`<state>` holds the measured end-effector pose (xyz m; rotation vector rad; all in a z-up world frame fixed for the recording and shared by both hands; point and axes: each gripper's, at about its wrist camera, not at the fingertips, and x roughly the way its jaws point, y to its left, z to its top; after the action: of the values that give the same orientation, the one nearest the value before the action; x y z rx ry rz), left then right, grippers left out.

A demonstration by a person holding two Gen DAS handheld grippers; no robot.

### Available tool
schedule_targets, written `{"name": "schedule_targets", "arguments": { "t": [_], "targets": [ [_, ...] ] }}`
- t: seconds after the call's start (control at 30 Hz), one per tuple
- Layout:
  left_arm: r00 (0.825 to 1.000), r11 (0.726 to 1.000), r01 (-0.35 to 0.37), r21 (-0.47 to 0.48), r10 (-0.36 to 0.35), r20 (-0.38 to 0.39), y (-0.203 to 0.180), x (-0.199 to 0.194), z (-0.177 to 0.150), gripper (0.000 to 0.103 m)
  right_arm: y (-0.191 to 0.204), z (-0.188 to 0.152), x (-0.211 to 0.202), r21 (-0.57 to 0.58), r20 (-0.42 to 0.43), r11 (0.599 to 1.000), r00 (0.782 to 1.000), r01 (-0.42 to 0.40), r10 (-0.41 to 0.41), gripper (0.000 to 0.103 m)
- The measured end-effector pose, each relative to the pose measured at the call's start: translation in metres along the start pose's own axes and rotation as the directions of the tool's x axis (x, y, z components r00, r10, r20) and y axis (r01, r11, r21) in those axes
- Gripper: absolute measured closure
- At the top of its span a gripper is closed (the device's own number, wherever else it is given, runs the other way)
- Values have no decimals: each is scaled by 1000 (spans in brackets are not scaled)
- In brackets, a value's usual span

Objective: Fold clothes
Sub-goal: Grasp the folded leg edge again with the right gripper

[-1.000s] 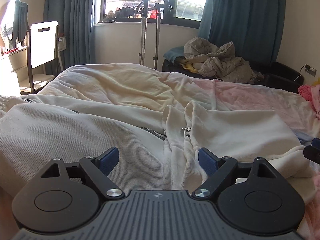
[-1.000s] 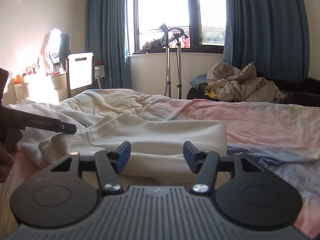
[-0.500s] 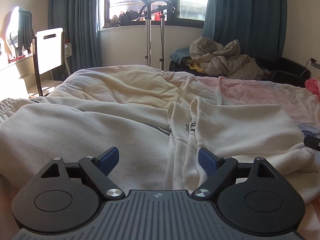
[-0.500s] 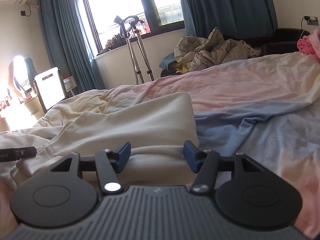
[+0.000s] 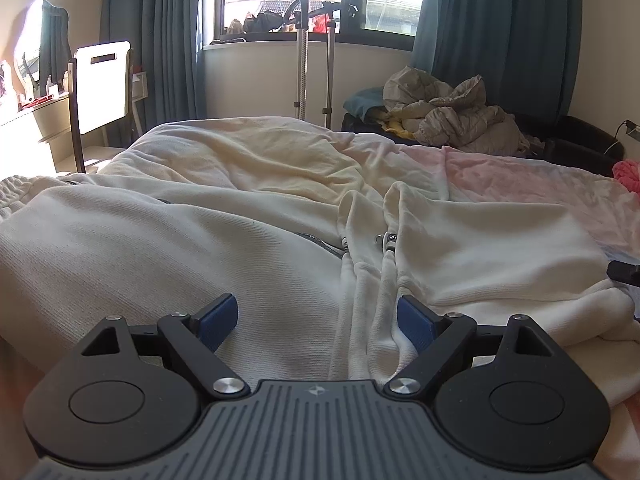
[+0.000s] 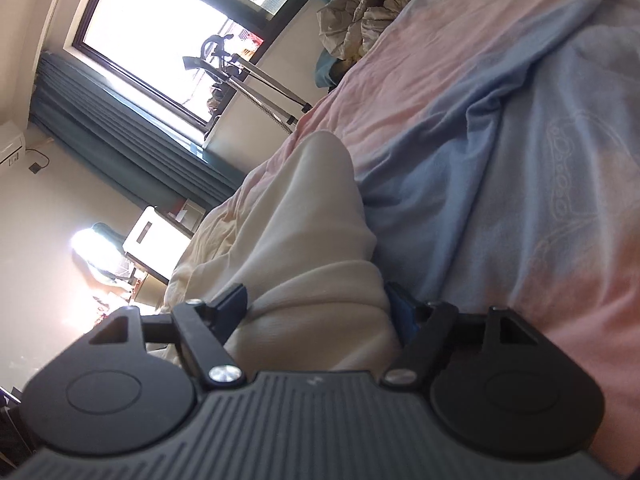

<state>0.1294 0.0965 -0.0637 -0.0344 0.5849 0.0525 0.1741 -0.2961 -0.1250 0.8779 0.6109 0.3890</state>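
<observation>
Left gripper (image 5: 316, 322) fingers stood spread above the cream ribbed zip hoodie (image 5: 168, 248); right gripper (image 6: 318, 310) fingers were opening around its folded edge.

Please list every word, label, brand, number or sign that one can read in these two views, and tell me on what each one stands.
No word or number can be read.
Left gripper: a small star-like emblem on its grey body, no letters.
Cream garment's drawstring tips: dark marks, too small to read.
Blue blanket: a faint outline drawing, not letters.
</observation>
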Motion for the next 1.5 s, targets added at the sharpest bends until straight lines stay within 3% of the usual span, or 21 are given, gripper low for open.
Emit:
{"name": "schedule_targets", "arguments": {
  "t": [0.1,0.2,0.33,0.43,0.53,0.63,0.73,0.87,1.03,1.27,1.5],
  "targets": [
    [1000,1000,-7,-6,7,-6,0,1,-1,14,9,6,-8,11,44,993,992,-119,118,26],
    [1000,1000,-11,-7,11,-10,1,3,-1,14,17,10,-16,27,89,971,968,-239,235,26],
    [1000,1000,-4,-6,3,-8,0,4,-2,12,0,8,-4,109,17,988,994,-110,109,25],
    [1000,1000,-6,2,6,-8,-1,4,-2,12,-3,4,4,87,-21,996,999,-37,39,30],
    [1000,1000,-9,-7,9,-11,0,5,-2,12,10,5,1,64,-6,997,999,-34,34,27],
    [1000,1000,-15,-7,15,-15,0,6,-2,12,30,8,-9,27,56,991,990,-128,126,25],
    [1000,1000,-13,-9,13,-14,0,5,-3,12,30,13,-14,72,85,978,978,-196,190,24],
    [1000,1000,-10,-2,10,-8,-3,5,-3,12,13,7,1,98,13,992,997,-79,78,24],
    [1000,1000,-11,-5,11,-6,-2,5,-4,12,13,-1,12,34,-28,999,1000,-8,9,27],
    [998,1000,0,14,-1,67,-9,-10,-7,13,32,-3,5,-57,7,994,996,90,-90,77],
    [993,999,-27,-34,31,114,-6,-27,4,13,67,12,-31,-110,109,990,991,93,-81,83]
  ]
}}
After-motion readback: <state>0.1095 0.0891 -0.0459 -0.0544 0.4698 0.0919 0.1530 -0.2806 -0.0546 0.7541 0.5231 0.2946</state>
